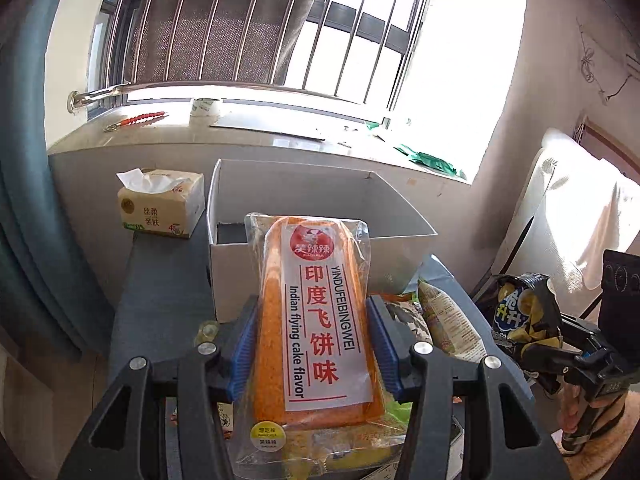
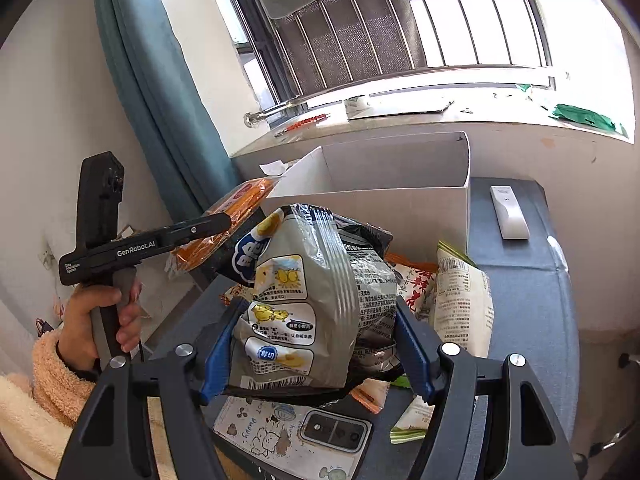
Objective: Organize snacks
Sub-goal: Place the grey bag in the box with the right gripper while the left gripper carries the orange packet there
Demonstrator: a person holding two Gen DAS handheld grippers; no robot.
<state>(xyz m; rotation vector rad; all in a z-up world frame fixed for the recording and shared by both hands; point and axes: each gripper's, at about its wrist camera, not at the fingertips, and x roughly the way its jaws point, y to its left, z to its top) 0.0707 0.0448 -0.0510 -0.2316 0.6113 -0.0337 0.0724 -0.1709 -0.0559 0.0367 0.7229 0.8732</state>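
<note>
Left gripper (image 1: 316,332): blue pads pressed against both long sides of an orange cake packet (image 1: 320,320), clear wrap, white label reading "Indian flying cake flavor"; packet held lifted, its far end over the near wall of the white cardboard box (image 1: 320,196). Right gripper (image 2: 316,344): jaws clamped on a grey chip bag (image 2: 316,292), crumpled, printed with yellow cartoon figures, held above the table surface just in front of the box. Box is open-topped and stands toward the table's far edge, against the window ledge (image 1: 240,128). Beneath and beside the chip bag, more snack packets (image 2: 460,304) lie in a loose pile on the dark blue table (image 2: 520,280), touching the box's near wall. A phone (image 2: 336,432) lies on a cartoon-printed pouch (image 2: 260,428) at the table's near edge. A white remote (image 2: 510,212) lies right of the box near the far right corner. A tissue pack (image 1: 160,204) sits at the far left corner, just beside the box. A hand (image 2: 104,320) in a fluffy sleeve grips the left tool's handle.
</note>
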